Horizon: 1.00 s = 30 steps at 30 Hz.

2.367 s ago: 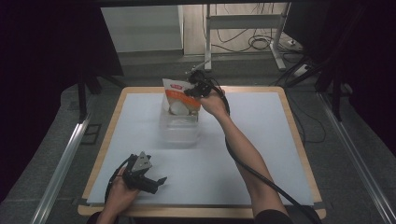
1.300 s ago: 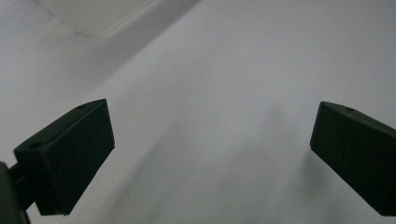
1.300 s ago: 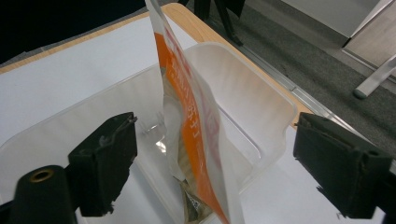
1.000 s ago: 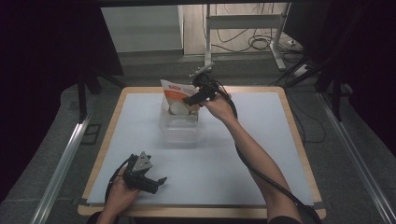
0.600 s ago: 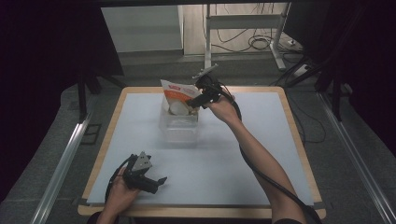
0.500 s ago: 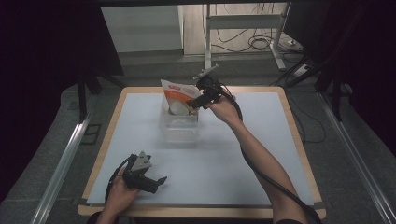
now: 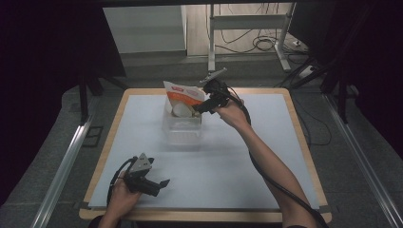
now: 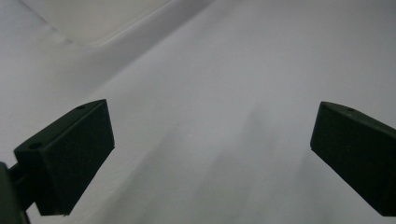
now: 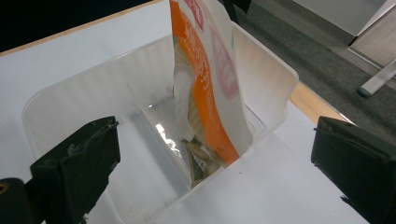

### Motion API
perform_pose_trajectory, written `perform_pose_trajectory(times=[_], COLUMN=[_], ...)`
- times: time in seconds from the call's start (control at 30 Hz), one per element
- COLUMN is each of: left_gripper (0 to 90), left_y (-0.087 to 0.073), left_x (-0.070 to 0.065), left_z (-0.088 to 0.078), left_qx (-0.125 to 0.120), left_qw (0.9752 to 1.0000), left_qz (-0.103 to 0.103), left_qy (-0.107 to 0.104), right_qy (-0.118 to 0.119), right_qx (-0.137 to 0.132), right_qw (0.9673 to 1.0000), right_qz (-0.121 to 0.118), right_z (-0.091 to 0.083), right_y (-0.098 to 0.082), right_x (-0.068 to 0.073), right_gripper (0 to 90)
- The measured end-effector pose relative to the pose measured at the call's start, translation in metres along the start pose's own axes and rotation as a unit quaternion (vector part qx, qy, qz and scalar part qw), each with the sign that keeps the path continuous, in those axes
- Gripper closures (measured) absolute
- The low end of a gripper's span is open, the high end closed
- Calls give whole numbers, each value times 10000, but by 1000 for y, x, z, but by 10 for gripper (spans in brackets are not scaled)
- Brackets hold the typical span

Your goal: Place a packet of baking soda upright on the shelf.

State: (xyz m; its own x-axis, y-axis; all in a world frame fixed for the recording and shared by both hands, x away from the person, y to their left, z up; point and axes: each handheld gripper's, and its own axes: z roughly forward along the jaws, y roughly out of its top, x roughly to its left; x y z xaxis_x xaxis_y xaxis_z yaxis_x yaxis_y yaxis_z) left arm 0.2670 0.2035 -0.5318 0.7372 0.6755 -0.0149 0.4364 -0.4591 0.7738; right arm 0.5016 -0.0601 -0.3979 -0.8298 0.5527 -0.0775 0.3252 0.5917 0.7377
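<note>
Inside the clear bin point(image 9: 275, 70) stands an orange pouch point(image 9: 212, 79), the right gripper point(image 9: 210, 154) just opened and holding nothing, left gripper point(image 8: 210, 154) fingers open.

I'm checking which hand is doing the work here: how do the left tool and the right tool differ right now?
The left tool lies low near the table's near edge, over bare white surface; the right tool is raised at the far side, beside the clear bin. The left tool points at nothing, while the right tool faces the orange-and-white pouch standing in that bin, its jaws having just been opening. Both are open, nothing between the jaws.
</note>
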Motion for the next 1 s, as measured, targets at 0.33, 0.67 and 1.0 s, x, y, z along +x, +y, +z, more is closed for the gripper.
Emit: perform_pose_trajectory(times=[0.33, 0.67, 1.0], left_gripper=[0, 0, 0], left_y=[0, 0, -1], left_x=[1, 3, 2], left_z=[-1, -3, -1], left_qx=[-55, -127, -75], left_qw=[10000, 9996, 9998], left_qz=[-52, -231, -98], left_qy=[52, 64, 144], right_qy=[-53, -99, -48], right_qx=[1, -24, -40], right_qw=[9999, 9998, 9997], right_qz=[-108, -160, -221], right_z=[-7, -18, -24], right_y=[-6, -12, -23], right_x=[0, 2, 4], right_gripper=[0, 0, 0])
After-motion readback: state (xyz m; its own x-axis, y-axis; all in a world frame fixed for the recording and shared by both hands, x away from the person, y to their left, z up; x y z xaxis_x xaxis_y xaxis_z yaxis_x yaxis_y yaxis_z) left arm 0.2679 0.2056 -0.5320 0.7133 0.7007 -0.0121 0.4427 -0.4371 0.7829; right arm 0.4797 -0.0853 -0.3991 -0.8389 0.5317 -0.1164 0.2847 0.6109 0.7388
